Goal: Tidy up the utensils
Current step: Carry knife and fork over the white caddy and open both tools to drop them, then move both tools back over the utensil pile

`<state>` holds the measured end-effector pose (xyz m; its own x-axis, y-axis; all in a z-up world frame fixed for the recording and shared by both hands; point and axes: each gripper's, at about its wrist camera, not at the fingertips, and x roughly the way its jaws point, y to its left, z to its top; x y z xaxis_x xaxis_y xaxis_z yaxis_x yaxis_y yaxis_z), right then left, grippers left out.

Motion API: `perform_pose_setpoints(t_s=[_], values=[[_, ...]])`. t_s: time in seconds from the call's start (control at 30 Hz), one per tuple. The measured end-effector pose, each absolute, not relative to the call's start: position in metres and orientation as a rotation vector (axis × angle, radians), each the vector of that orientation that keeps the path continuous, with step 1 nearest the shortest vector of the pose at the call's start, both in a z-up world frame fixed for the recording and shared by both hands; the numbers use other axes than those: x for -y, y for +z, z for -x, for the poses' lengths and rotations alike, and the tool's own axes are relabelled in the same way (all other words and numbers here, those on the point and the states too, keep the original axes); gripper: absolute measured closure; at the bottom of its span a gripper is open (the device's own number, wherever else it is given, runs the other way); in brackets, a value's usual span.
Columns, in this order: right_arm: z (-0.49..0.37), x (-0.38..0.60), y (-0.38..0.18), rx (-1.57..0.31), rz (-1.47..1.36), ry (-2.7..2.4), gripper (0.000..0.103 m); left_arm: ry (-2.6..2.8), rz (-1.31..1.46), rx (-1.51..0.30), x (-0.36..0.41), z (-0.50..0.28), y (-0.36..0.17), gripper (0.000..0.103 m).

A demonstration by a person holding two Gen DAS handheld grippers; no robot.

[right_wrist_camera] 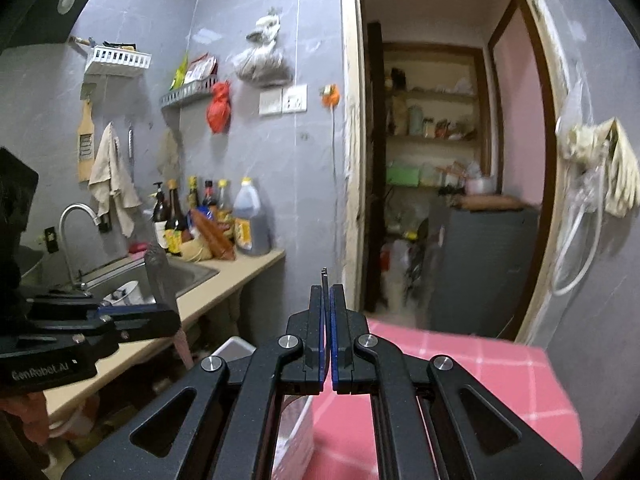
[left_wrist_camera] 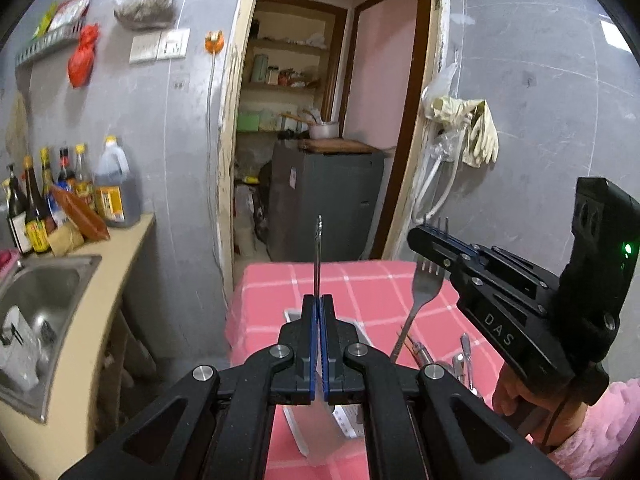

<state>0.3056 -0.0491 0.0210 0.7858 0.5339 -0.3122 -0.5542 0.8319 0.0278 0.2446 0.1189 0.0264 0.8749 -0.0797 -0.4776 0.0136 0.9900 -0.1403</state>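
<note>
Two black claws are in play above a table (left_wrist_camera: 360, 280) draped in a pink checked cloth, each clamped on a piece of cutlery. Far left in the left wrist view, a steel sink (left_wrist_camera: 48, 292) sits in a beige counter, with a row of dark sauce bottles (left_wrist_camera: 36, 204) and a large jug of dark liquid (left_wrist_camera: 118, 188) behind it against the grey wall. Next comes an open doorway with shelves and a dark grey cabinet (left_wrist_camera: 324, 204) inside.

At centre, the left claw (left_wrist_camera: 319, 300) has its blue-padded jaws pressed together on a thin metal utensil (left_wrist_camera: 319, 248), seen edge-on, which rises straight up from the tips; which kind of utensil it is I cannot tell. Beneath that claw lies a white tray (left_wrist_camera: 360, 330) on the cloth.

To the right, the right claw (left_wrist_camera: 430, 240) reaches in from the side, shut on a silver metal fork (left_wrist_camera: 426, 284) across its tines; the handle hangs down at a slant towards a cluster of other metal utensils (left_wrist_camera: 460, 356) standing by the person's hand in a fluffy pink sleeve (left_wrist_camera: 592, 432). Pale rubber gloves (left_wrist_camera: 480, 132) hang on the wall beyond.

In the right wrist view, only the fork's tine tips (right_wrist_camera: 325, 274) poke above the closed pads.
</note>
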Motion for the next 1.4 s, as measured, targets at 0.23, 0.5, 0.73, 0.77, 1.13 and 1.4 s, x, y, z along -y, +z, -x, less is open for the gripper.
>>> perform_pose_setpoints(t_s=[0.23,0.5,0.73,0.77,1.13,1.4], values=[[-0.318,0.063,-0.003,-0.427,-0.036,0.654,0.098,-0.079,0.195,-0.549,-0.121,-0.243,0.013,0.101],[-0.324,0.076,-0.022,-0.492,-0.138,0.699,0.088,-0.108,0.312,-0.559,-0.129,-0.24,0.007,0.098],[-0.315,0.105,-0.01,-0.439,-0.179,0.623,0.065,-0.098,0.346,-0.508,-0.125,-0.232,0.011,0.066],[-0.311,0.114,-0.009,-0.422,-0.182,0.593,0.061,-0.092,0.345,-0.497,-0.123,-0.23,0.013,0.061],[-0.271,0.193,0.016,-0.307,-0.116,0.349,0.004,-0.002,0.263,-0.366,-0.074,-0.223,0.026,0.001],[-0.246,0.242,0.015,-0.303,-0.055,0.223,0.001,0.007,0.1,-0.314,-0.014,-0.219,0.021,0.001]])
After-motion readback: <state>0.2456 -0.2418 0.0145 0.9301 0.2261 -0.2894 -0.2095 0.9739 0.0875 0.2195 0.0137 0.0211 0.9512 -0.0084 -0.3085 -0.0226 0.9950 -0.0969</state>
